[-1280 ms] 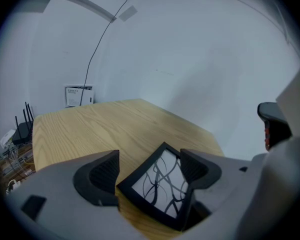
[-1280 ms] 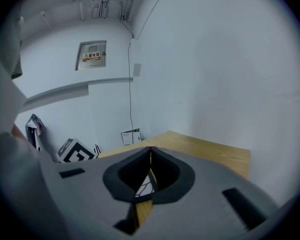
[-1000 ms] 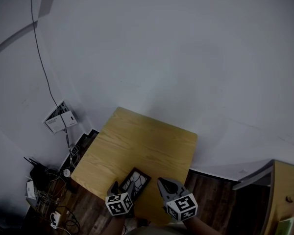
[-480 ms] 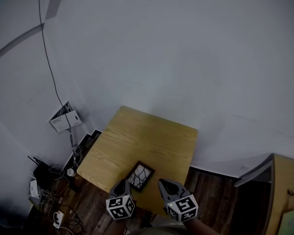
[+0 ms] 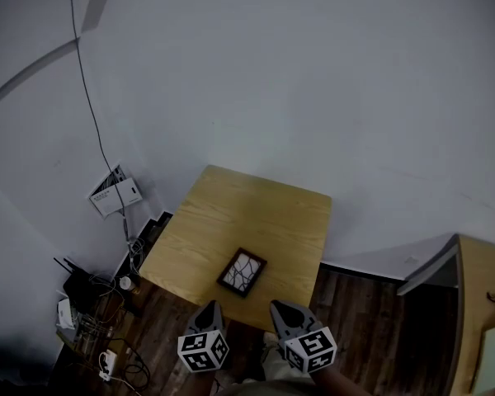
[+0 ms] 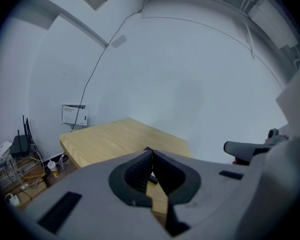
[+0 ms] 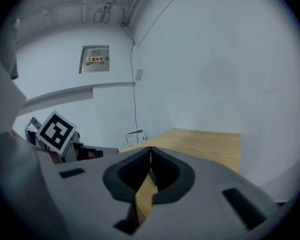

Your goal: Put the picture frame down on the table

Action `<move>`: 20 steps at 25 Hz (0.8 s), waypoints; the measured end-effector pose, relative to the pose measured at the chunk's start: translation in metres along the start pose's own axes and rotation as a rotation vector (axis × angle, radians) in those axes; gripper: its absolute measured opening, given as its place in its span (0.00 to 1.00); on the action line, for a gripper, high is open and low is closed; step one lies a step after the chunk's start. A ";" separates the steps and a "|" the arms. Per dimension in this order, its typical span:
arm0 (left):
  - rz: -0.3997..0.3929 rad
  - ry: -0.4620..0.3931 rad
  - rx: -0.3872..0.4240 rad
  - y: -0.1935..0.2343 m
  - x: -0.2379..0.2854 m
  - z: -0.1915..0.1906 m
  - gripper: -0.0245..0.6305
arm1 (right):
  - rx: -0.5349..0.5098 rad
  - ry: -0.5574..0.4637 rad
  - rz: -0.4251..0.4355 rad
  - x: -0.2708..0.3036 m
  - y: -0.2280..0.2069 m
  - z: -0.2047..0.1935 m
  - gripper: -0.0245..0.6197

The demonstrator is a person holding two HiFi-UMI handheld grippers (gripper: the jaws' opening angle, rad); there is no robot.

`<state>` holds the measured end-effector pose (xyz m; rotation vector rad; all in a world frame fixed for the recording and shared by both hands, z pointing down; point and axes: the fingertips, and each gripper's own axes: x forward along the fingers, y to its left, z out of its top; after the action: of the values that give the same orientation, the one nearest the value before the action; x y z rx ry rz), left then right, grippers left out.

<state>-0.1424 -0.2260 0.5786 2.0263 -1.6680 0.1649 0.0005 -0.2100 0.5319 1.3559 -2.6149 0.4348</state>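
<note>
Since the picture frame (image 5: 242, 271) already lies flat on the table (image 5: 256, 213) toward its near edge, while the left gripper (image 5: 210, 308) and right gripper (image 5: 275, 308) hang just beyond that edge, jaws pressed together on nothing, a careless forward swing could probably knock it off.

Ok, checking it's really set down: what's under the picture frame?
The picture frame lies flat on the wooden table, close to its near edge. The tabletop directly beneath it is covered, so anything under it can't be seen.
</note>
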 end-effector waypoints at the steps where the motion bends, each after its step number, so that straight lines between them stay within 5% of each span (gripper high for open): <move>1: -0.006 0.003 0.006 0.000 -0.007 -0.002 0.04 | 0.002 -0.001 -0.003 -0.005 0.005 -0.002 0.04; 20: -0.111 0.031 0.011 -0.011 -0.109 -0.035 0.04 | -0.022 0.048 0.034 -0.062 0.080 -0.031 0.04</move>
<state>-0.1504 -0.1122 0.5615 2.1075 -1.5350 0.1661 -0.0291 -0.1082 0.5292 1.2803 -2.5993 0.4364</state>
